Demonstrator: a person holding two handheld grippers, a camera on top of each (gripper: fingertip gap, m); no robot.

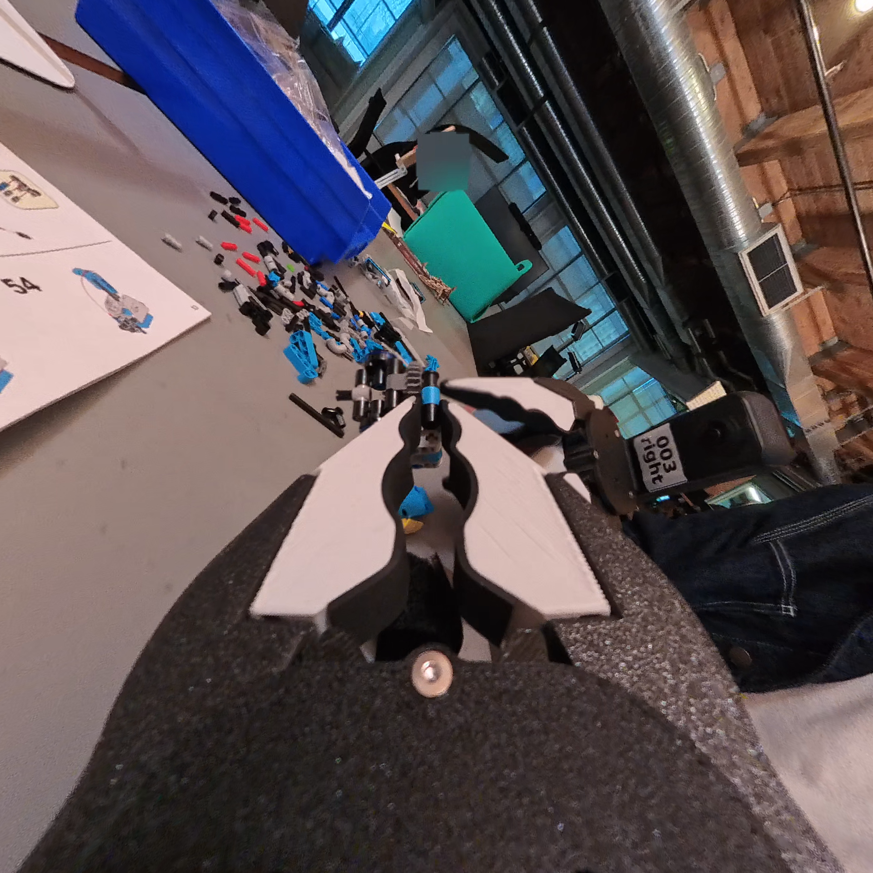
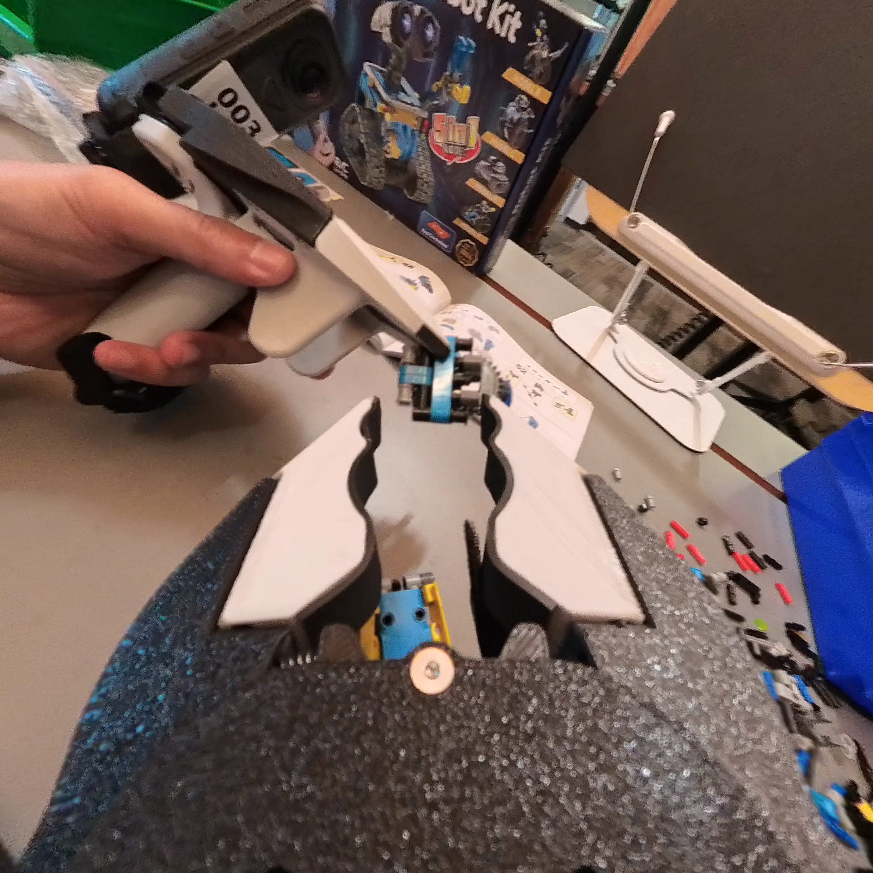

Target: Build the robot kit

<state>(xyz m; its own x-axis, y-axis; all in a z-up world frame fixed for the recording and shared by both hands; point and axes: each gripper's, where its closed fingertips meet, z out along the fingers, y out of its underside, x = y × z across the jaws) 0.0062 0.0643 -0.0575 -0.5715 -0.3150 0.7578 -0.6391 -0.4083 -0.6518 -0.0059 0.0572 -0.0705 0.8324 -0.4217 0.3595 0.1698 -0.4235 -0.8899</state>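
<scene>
Here, left tongs (image 1: 427, 411) pinch knobbly plastic assembly (image 2: 437, 385).

Blue bin (image 1: 245, 123), instruction sheet (image 1: 71, 302), scattered loose pieces (image 1: 302, 302), kit box (image 2: 453, 123).

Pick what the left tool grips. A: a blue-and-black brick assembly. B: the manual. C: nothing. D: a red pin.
A: the left tool is shut on the assembly, held above the table, while the right tool stands open just under it.
</scene>
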